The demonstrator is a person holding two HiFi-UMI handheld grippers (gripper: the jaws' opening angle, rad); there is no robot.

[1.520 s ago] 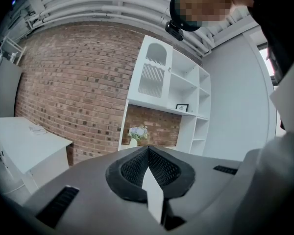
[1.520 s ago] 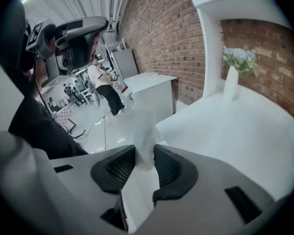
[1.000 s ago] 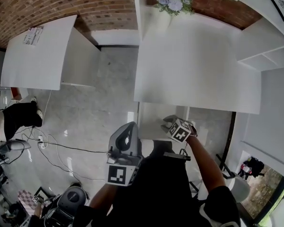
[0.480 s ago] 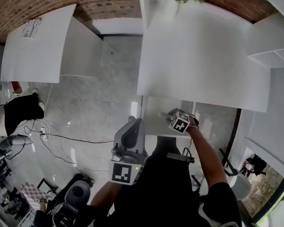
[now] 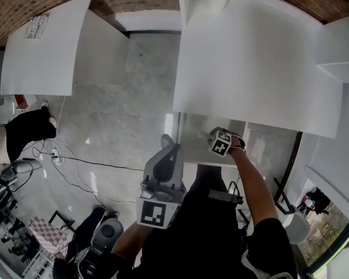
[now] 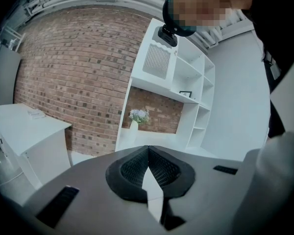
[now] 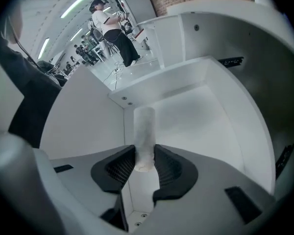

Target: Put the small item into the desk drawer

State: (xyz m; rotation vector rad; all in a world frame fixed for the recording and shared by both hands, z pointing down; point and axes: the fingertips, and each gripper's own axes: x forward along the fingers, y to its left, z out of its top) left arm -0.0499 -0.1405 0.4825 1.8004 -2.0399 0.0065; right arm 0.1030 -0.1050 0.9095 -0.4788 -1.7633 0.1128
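1. As we hold the right gripper [image 7: 146, 161] inside the open desk drawer [image 7: 206, 111], its jaws are clenched on the small white cylinder [image 7: 145, 126], which sticks out past the pads.
2. We see the cylinder above the drawer's bare white floor, near the left wall; we cannot tell whether it touches.
3. Our left gripper [image 6: 147, 169] is clenched on nothing, its pads pressed together. It is held beside our body and faces the white desk [image 6: 152, 148] and the flower vase [image 6: 133, 126].

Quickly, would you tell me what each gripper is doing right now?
Left gripper: jaws closed, empty.
Right gripper: jaws closed on a small white cylinder.
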